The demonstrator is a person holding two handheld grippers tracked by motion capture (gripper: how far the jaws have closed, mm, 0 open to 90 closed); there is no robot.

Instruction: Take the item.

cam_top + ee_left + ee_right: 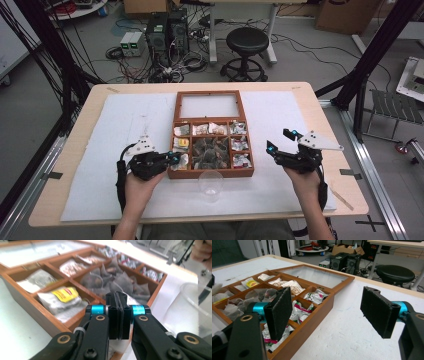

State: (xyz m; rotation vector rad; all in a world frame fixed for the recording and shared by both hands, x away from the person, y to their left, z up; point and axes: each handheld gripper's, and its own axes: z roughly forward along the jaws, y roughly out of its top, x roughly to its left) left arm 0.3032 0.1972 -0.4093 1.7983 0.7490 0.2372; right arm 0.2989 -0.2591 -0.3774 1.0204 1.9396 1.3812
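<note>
An open wooden tea box (pixel 212 174) lies mid-table, its glass-paned lid (pixel 207 106) folded back flat. The compartments hold packets, with dark pyramid tea bags (pixel 210 152) in the middle. My left gripper (pixel 175 157) sits at the box's near-left compartment with its pads (pixel 113 315) pressed together. A white packet (pixel 132 301) lies right behind them; I cannot tell whether it is pinched. A yellow-labelled packet (pixel 63 295) lies one compartment further. My right gripper (pixel 280 140) hovers to the right of the box, its jaws wide open with nothing between them (pixel 328 298). A clear plastic cup (pixel 210 184) stands just in front of the box.
A white mat (pixel 115 150) covers most of the wooden table. Beyond the far edge are a black stool (pixel 246 42), computer towers (pixel 167 30) and tangled cables on the floor. Black frame posts rise at both sides of the table.
</note>
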